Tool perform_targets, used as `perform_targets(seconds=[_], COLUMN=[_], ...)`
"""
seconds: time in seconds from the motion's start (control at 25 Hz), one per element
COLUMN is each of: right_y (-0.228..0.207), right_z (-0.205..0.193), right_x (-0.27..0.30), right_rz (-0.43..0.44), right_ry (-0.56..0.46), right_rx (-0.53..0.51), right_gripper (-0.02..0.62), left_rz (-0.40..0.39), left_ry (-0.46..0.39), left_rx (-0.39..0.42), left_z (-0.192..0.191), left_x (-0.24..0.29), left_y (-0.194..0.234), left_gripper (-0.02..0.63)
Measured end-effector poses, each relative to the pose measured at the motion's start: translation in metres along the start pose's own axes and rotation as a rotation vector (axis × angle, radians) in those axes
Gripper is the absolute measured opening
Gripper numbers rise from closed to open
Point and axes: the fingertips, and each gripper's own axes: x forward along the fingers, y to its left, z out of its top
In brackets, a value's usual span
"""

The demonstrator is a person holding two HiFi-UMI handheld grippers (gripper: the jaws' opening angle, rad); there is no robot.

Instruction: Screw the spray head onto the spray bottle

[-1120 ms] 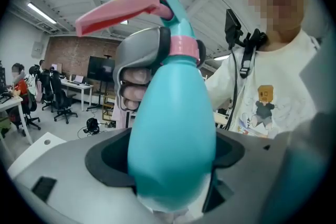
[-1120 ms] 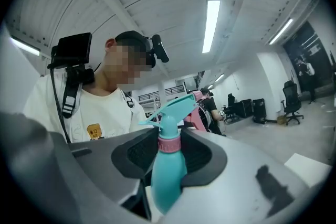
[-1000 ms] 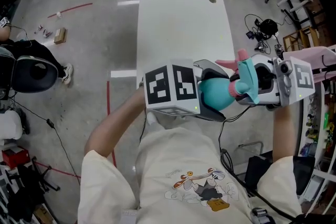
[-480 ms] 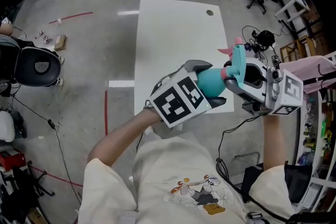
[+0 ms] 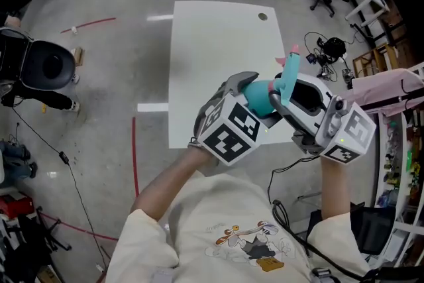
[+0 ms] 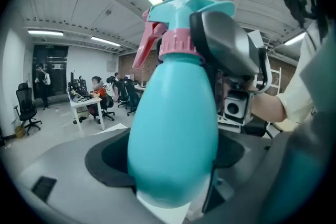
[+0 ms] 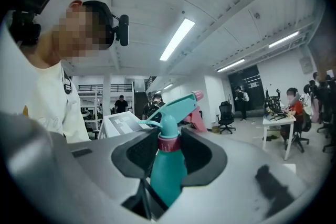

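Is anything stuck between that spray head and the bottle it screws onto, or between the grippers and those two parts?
Nothing visible is in the way. The spray head already sits on the neck of the spray bottle. The left gripper clamps the bottle's body, and the right gripper clamps the head.

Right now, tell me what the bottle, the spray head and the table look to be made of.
The bottle: probably plastic, smooth with a soft sheen; it has an even turquoise colour and a rounded moulded shape.
The spray head: likely hard moulded plastic, turquoise and pink, with crisp edges.
The table: a white, flat, smooth top, maybe laminate; the material is uncertain from here.
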Motion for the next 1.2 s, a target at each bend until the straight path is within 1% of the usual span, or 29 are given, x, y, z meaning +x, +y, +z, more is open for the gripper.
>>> perform_targets(seconds=[0.28, 0.4, 0.52, 0.6, 0.72, 0.8, 0.84, 0.88, 0.96, 1.0, 1.04, 1.2], right_y=[-0.002, -0.006, -0.012, -0.017, -0.024, -0.024, -0.023, -0.021, -0.015, -0.013, -0.012, -0.004], right_z=[-0.003, -0.003, -0.004, -0.005, -0.01, -0.017, -0.021, -0.024, -0.029, -0.031, -0.033, -0.041], right_x=[0.0, 0.0, 0.003, 0.005, 0.005, 0.005, 0.006, 0.007, 0.008, 0.008, 0.007, 0.002], right_rz=[0.011, -0.024, -0.12, -0.201, -0.332, -0.404, -0.426, -0.431, -0.385, -0.356, -0.339, -0.312], right_ry=[0.01, 0.016, 0.034, 0.041, 0.05, 0.065, 0.074, 0.08, 0.082, 0.082, 0.087, 0.112], right_rx=[0.022, 0.015, -0.006, 0.002, 0.022, 0.023, 0.021, 0.023, 0.062, 0.087, 0.103, 0.097], right_gripper=[0.135, 0.135, 0.135, 0.135, 0.135, 0.135, 0.135, 0.135, 0.14, 0.169, 0.181, 0.192], left_rz=[-0.01, 0.01, 0.076, 0.141, 0.239, 0.277, 0.281, 0.271, 0.226, 0.205, 0.188, 0.153], left_ry=[0.008, 0.01, 0.01, 0.008, 0.019, 0.027, 0.026, 0.021, -0.002, -0.016, -0.031, -0.093], left_rx=[0.001, -0.007, -0.023, -0.035, -0.024, -0.015, -0.016, -0.023, -0.052, -0.066, -0.076, -0.096], left_z=[-0.002, -0.001, -0.001, -0.002, -0.005, -0.009, -0.011, -0.013, -0.016, -0.017, -0.016, -0.007], left_x=[0.002, 0.003, 0.005, 0.006, 0.007, 0.007, 0.006, 0.006, 0.007, 0.007, 0.007, 0.001], left_y=[0.001, 0.003, 0.012, 0.02, 0.031, 0.034, 0.035, 0.033, 0.029, 0.028, 0.027, 0.031], left_gripper=[0.419, 0.419, 0.419, 0.419, 0.419, 0.419, 0.419, 0.419, 0.419, 0.419, 0.419, 0.419])
